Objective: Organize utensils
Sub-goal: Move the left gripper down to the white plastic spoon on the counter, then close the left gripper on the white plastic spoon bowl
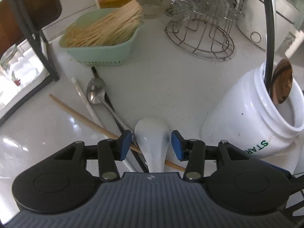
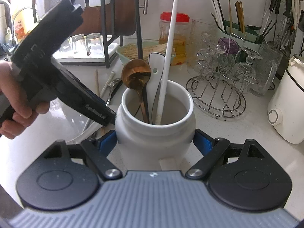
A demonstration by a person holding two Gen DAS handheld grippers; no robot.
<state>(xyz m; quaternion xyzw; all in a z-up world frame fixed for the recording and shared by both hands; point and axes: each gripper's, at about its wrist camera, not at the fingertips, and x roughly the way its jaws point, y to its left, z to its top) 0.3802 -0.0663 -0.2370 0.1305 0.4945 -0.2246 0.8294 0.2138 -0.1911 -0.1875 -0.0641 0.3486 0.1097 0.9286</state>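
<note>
Two grippers share the work around the white jar: the right gripper has its fingers clamped on the jar's body, holding it upright on the white surface, while the left gripper hovers just beside the jar with its fingers apart, straddling the white ceramic spoon without pressing on it. No earlier view is available, so only this stance can be told. Judged from this, the step in hand is picking that spoon up; it would go best if the left fingers closed on the narrow neck behind the bowl rather than the wide, slick bowl, and lifted it clear of the wooden chopstick crossing beneath before carrying it to the jar's mouth. Beyond the white spoon, away from the jar, lie a metal spoon, a white chopstick and a dark one. Inside the jar stand a gold spoon bowl-up, a white chopstick, a black chopstick and a white flat utensil. Farther behind the jar, a pale green basket holds a heap of thin pale sticks, and a wire rack carries upturned glasses.
</note>
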